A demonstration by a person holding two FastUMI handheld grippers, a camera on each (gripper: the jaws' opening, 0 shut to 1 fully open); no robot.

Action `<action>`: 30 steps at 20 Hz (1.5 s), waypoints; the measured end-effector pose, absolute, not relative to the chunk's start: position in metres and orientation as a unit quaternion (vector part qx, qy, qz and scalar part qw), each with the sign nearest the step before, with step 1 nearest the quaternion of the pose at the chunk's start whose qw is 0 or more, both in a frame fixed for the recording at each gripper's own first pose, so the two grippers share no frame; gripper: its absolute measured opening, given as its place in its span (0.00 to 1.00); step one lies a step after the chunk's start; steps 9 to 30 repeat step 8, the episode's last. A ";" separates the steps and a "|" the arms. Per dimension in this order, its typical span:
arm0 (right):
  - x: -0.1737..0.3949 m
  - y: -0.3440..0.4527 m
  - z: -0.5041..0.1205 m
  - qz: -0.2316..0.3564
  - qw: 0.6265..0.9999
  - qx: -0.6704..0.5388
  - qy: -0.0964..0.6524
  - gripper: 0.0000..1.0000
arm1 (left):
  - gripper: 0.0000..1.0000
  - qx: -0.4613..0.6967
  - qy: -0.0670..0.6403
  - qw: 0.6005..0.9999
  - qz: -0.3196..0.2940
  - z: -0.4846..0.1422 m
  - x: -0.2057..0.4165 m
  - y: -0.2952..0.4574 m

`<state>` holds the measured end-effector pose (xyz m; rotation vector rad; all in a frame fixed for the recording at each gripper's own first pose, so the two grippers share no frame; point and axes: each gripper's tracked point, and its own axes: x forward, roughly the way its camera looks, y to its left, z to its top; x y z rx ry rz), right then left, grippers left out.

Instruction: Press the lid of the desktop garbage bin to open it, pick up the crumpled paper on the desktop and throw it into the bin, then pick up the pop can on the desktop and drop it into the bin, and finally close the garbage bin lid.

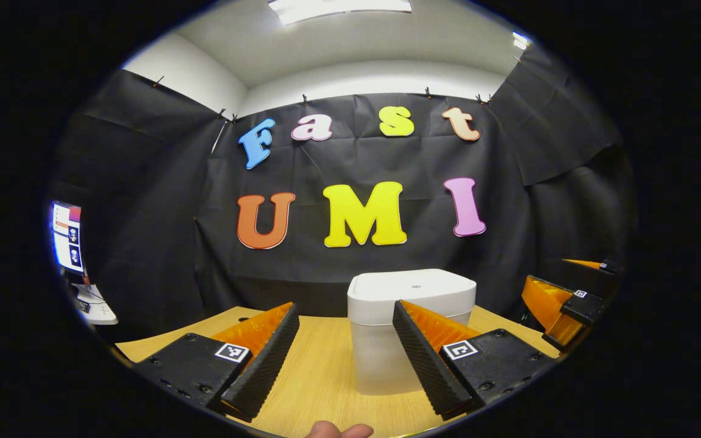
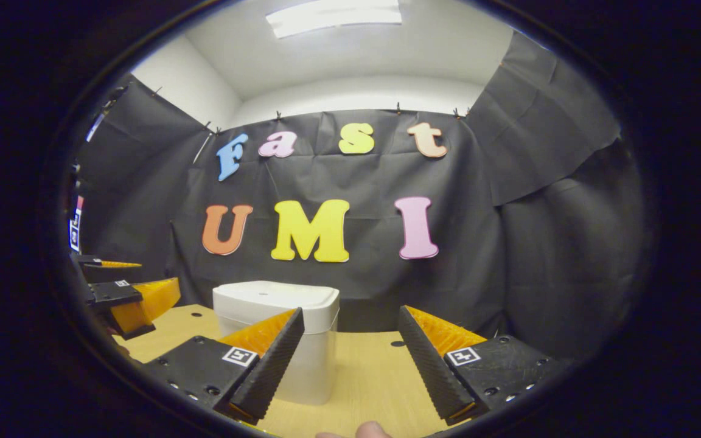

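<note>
White bin [image 1: 411, 322] sits lid-down on the wooden table [image 1: 320, 377], dead ahead of the left gripper [image 1: 345, 350], nothing blocking it. Right gripper [image 2: 350, 359] has it off to its left. Both sets of jaws gape wide, holding nothing. Monitor [image 1: 67, 237] glows far left.

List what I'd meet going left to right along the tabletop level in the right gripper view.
Left gripper at the far left edge → white garbage bin, lid closed → bare wooden table → black booth cloth on the right.
</note>
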<state>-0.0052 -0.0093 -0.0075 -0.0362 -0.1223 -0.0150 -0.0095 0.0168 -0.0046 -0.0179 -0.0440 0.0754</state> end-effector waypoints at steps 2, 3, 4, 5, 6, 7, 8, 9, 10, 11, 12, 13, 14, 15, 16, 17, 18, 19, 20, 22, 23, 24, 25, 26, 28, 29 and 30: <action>-0.005 -0.008 -0.008 -0.004 0.998 -0.014 -0.060 0.96 | 0.99 -0.011 -0.022 0.999 0.039 -0.005 -0.010 0.019; -0.005 -0.007 -0.009 -0.002 0.998 -0.012 -0.060 0.96 | 0.99 -0.010 -0.022 0.999 0.041 -0.004 -0.011 0.020; -0.006 -0.007 -0.009 -0.002 0.998 -0.011 -0.061 0.96 | 0.99 -0.011 -0.022 0.999 0.040 -0.005 -0.011 0.019; -0.005 -0.007 -0.009 -0.001 0.998 -0.011 -0.061 0.96 | 0.99 -0.012 -0.021 0.999 0.041 -0.005 -0.012 0.019; -0.006 -0.006 -0.008 -0.001 0.998 -0.010 -0.061 0.96 | 0.99 -0.013 -0.022 0.999 0.042 -0.004 -0.011 0.021; -0.005 -0.006 -0.009 0.000 0.998 -0.009 -0.061 0.96 | 0.99 -0.012 -0.022 0.999 0.043 -0.004 -0.012 0.021; -0.005 -0.006 -0.009 0.001 0.998 -0.008 -0.061 0.96 | 0.99 -0.012 -0.023 0.999 0.044 -0.003 -0.012 0.022; -0.005 -0.006 -0.009 0.001 0.998 -0.008 -0.061 0.96 | 0.99 -0.012 -0.023 0.999 0.044 -0.003 -0.012 0.022; -0.005 -0.006 -0.009 0.001 0.998 -0.008 -0.061 0.96 | 0.99 -0.012 -0.023 0.999 0.044 -0.003 -0.012 0.022; -0.005 -0.006 -0.009 0.001 0.998 -0.008 -0.061 0.96 | 0.99 -0.012 -0.023 0.999 0.044 -0.003 -0.012 0.022; -0.005 -0.006 -0.009 0.001 0.998 -0.008 -0.061 0.96 | 0.99 -0.012 -0.023 0.999 0.044 -0.003 -0.012 0.022; -0.005 -0.006 -0.009 0.001 0.998 -0.008 -0.061 0.96 | 0.99 -0.012 -0.023 0.999 0.044 -0.003 -0.012 0.022; -0.005 -0.006 -0.009 0.001 0.998 -0.008 -0.061 0.96 | 0.99 -0.012 -0.023 0.999 0.044 -0.003 -0.012 0.022; -0.005 -0.006 -0.009 0.001 0.998 -0.008 -0.061 0.96 | 0.99 -0.012 -0.023 0.999 0.044 -0.003 -0.012 0.022; -0.005 -0.006 -0.009 0.001 0.998 -0.008 -0.061 0.96 | 0.99 -0.012 -0.023 0.999 0.044 -0.003 -0.012 0.022; -0.005 -0.006 -0.009 0.001 0.998 -0.008 -0.061 0.96 | 0.99 -0.012 -0.023 0.999 0.044 -0.003 -0.012 0.022; -0.005 -0.006 -0.009 0.001 0.998 -0.008 -0.061 0.96 | 0.99 -0.012 -0.023 0.999 0.044 -0.003 -0.012 0.022; -0.005 -0.006 -0.009 0.001 0.998 -0.008 -0.061 0.96 | 0.99 -0.012 -0.023 0.999 0.044 -0.003 -0.012 0.022; -0.005 -0.006 -0.009 0.001 0.998 -0.008 -0.061 0.96 | 0.99 -0.012 -0.023 0.999 0.044 -0.003 -0.012 0.022; -0.005 -0.006 -0.009 0.001 0.998 -0.008 -0.061 0.96 | 0.99 -0.012 -0.023 0.999 0.044 -0.003 -0.012 0.022; -0.005 -0.006 -0.009 0.001 0.998 -0.008 -0.061 0.96 | 0.99 -0.012 -0.023 0.999 0.044 -0.003 -0.012 0.022; -0.005 -0.006 -0.009 0.001 0.998 -0.008 -0.061 0.96 | 0.99 -0.012 -0.023 0.999 0.044 -0.003 -0.012 0.022; -0.005 -0.006 -0.009 0.001 0.998 -0.008 -0.061 0.96 | 0.99 -0.012 -0.023 0.999 0.044 -0.003 -0.012 0.022; -0.005 -0.006 -0.009 0.001 0.998 -0.008 -0.061 0.96 | 0.99 -0.012 -0.023 0.999 0.044 -0.003 -0.012 0.022; -0.005 -0.006 -0.009 0.001 0.998 -0.008 -0.061 0.96 | 0.99 -0.012 -0.023 0.999 0.044 -0.003 -0.012 0.022; -0.005 -0.006 -0.009 0.001 0.998 -0.008 -0.061 0.96 | 0.99 -0.012 -0.023 0.999 0.044 -0.003 -0.012 0.022; -0.005 -0.006 -0.009 0.001 0.998 -0.008 -0.061 0.96 | 0.99 -0.012 -0.023 0.999 0.044 -0.003 -0.012 0.022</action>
